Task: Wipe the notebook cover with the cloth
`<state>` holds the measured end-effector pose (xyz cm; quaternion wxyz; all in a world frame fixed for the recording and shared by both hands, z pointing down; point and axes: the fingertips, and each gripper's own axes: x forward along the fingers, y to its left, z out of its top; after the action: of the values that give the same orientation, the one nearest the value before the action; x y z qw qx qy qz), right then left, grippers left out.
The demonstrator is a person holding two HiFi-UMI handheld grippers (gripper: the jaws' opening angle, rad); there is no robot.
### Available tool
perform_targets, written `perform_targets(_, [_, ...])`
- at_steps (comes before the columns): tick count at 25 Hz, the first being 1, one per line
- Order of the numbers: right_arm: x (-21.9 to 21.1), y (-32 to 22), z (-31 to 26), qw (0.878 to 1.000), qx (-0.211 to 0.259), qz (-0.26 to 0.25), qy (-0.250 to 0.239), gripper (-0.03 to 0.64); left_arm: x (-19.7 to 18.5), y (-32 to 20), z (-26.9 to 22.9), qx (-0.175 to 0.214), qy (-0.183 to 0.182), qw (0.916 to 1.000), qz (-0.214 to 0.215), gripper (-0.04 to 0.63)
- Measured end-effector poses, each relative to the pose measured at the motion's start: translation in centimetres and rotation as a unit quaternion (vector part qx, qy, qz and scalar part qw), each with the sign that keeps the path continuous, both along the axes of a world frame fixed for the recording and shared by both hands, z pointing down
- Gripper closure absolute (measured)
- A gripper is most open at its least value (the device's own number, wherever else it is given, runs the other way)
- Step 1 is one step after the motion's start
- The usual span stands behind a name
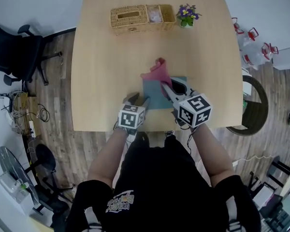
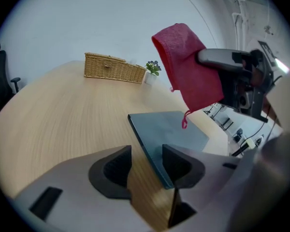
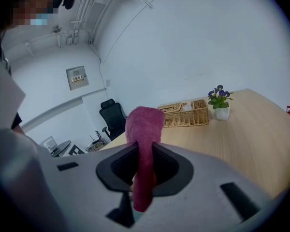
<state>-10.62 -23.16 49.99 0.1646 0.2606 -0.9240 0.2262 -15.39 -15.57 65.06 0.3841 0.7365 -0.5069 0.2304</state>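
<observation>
Your R tongs [image 3: 144,164] pinch the cloth [image 3: 145,122] above the notebook [image 2: 171,129]; L tongs [image 2: 146,164] spread at its near edge. Basket [image 1: 135,18] & flowerpot [image 1: 186,16] far back on surface [image 1: 101,81].

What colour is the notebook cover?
Dark teal; the notebook shows best in the left gripper view.

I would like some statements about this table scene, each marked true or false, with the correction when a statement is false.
1. The right tongs grip the red cloth. True.
2. The cloth lies flat on the notebook. False: it hangs from the right tongs over it.
3. The left tongs are shut on the notebook. False: they stand open at its near corner.
4. A flower pot stands beside the wicker basket. True.
</observation>
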Motion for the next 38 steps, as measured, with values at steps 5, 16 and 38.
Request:
perform_targets(5, [-1.7,-0.6,2.6,0.998,0.014,-0.025,0.052,0.546,0.0,0.0,0.2,0.001,0.002,0.9999,0.015,0.407])
perform_targets(16, [-4.9,-0.7,9.6,0.978,0.038,-0.099,0.177,0.546,0.0,0.0,0.3,0.003,0.005,0.9997,0.024,0.419])
perform_targets(38, [-5.1,2.1,13.7,0.967,-0.007,-0.127,0.221,0.546,-0.3,0.0,0.3,0.003,0.007,0.9997,0.022,0.425])
